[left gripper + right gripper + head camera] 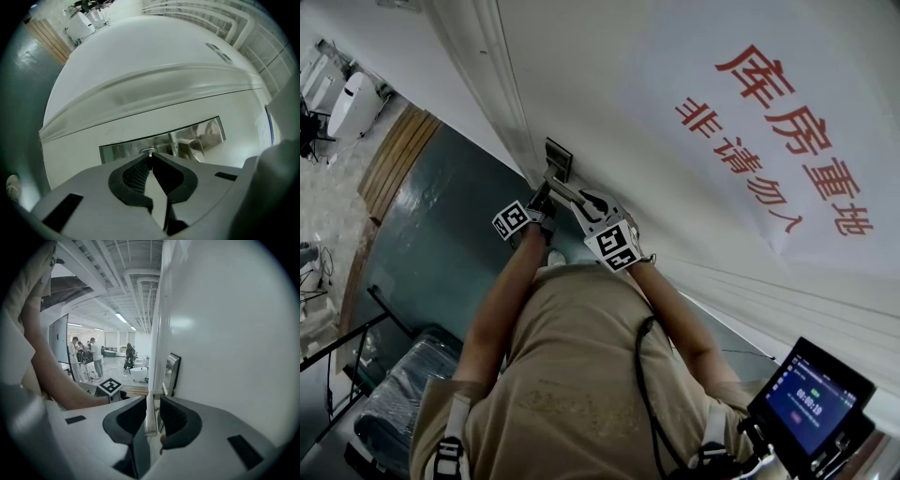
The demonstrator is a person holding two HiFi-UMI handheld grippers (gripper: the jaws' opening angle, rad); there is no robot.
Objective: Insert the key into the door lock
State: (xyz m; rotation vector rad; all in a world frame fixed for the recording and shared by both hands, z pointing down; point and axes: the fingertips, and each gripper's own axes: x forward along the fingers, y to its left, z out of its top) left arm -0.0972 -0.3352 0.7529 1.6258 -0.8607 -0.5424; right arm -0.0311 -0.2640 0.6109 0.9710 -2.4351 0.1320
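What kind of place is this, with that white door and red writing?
Likely a storeroom door off a big open workshop hall: a white door bearing a red-lettered notice, a metal lock plate, and bare ceiling pipes above people standing about.

Key at the door lock
A small silvery key [149,151] is held in the closed left gripper [150,157] (only its tip is seen) and is set against the polished steel door lock plate [131,147].
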